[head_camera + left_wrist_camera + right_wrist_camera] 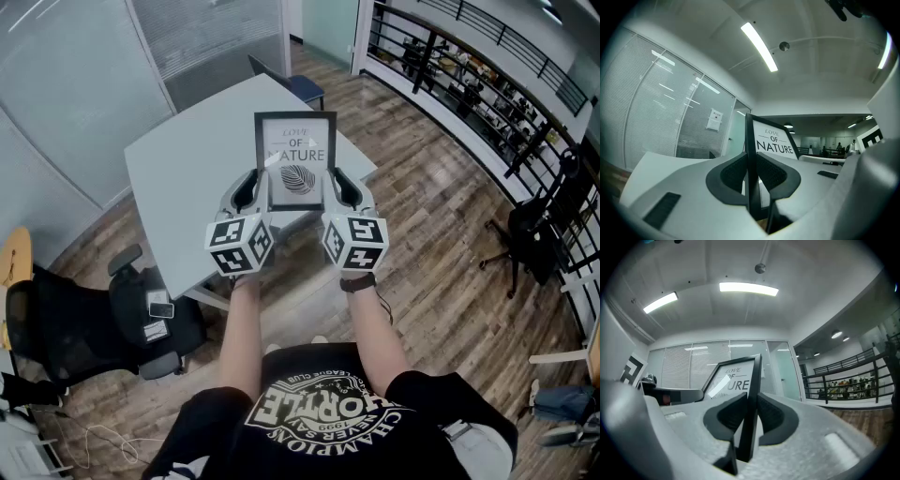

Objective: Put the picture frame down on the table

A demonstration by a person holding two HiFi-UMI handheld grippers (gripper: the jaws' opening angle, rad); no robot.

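Table (178, 178) edge hides behind picture frame (295, 161) clamped both sides.

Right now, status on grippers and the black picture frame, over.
Left gripper, right gripper both shut on black rectangular picture frame, one each side. Frame upright over grey table, not yet down. Nothing in the way.
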